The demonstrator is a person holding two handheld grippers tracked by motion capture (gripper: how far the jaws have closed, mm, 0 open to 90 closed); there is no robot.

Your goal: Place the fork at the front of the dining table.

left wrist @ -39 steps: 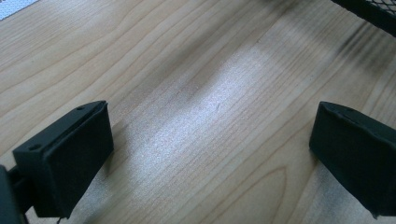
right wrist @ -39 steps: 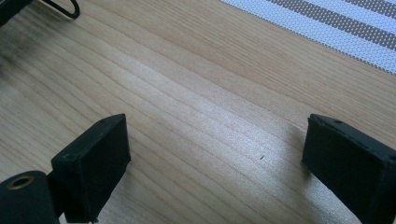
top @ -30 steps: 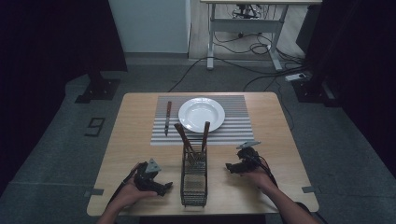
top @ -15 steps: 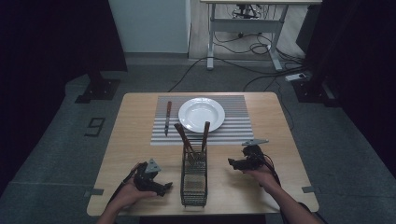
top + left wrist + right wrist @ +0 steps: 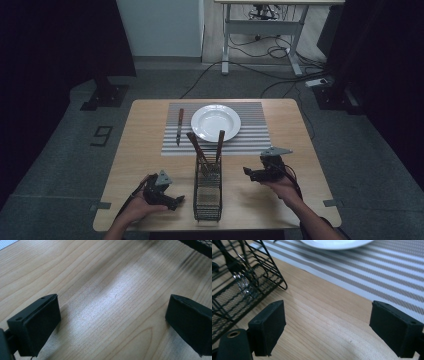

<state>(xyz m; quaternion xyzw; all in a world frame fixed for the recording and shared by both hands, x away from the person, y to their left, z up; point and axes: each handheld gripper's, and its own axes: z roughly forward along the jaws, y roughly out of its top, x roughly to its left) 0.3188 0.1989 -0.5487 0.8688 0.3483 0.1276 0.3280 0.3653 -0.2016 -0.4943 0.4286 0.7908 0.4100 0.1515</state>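
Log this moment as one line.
left gripper open, empty | right gripper open, empty | rack between them | knife left of plate

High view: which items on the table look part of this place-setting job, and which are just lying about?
Likely in play: wire cutlery basket, two wooden-handled utensils in it, knife, plate, striped placemat.

Lying about: floor cables, far desk frame.

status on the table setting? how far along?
Done: plate on the striped placemat, knife laid left of it. In hand: nothing; left tongs and right tongs are open over bare table. Left: two wooden-handled utensils still stand in the wire caddy.
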